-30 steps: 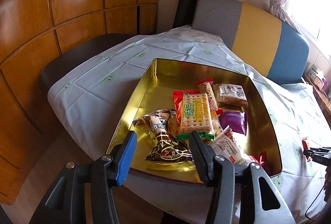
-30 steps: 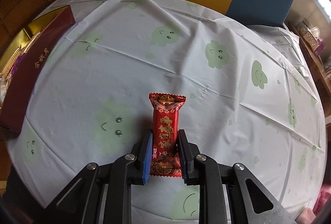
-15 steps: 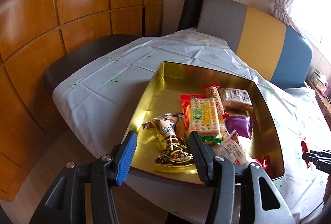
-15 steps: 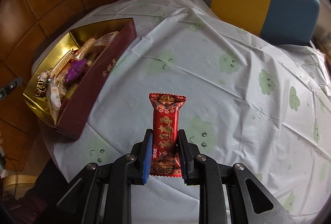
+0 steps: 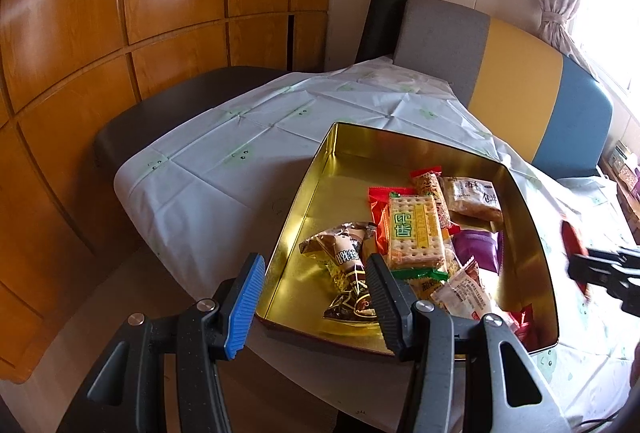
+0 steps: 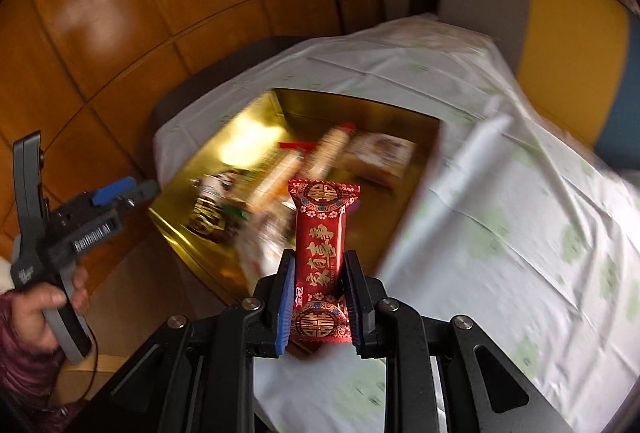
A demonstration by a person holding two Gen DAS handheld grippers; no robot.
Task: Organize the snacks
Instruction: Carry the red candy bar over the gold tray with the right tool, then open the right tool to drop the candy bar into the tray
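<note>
Keep the right claw (image 6: 319, 297) clenched on the red snack packet (image 6: 322, 253); release above the gold tin (image 5: 316, 193) near the counter's corner. Left claw (image 5: 310, 301) hangs released, empty.

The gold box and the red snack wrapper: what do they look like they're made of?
The gold box looks like thin metal, probably tinplate: its inner walls are mirror-shiny and reflect light and the snacks inside. The red snack wrapper, pinched in the right gripper, seems to be glossy printed plastic or foil film, with crimped, zigzag-cut ends.
</note>
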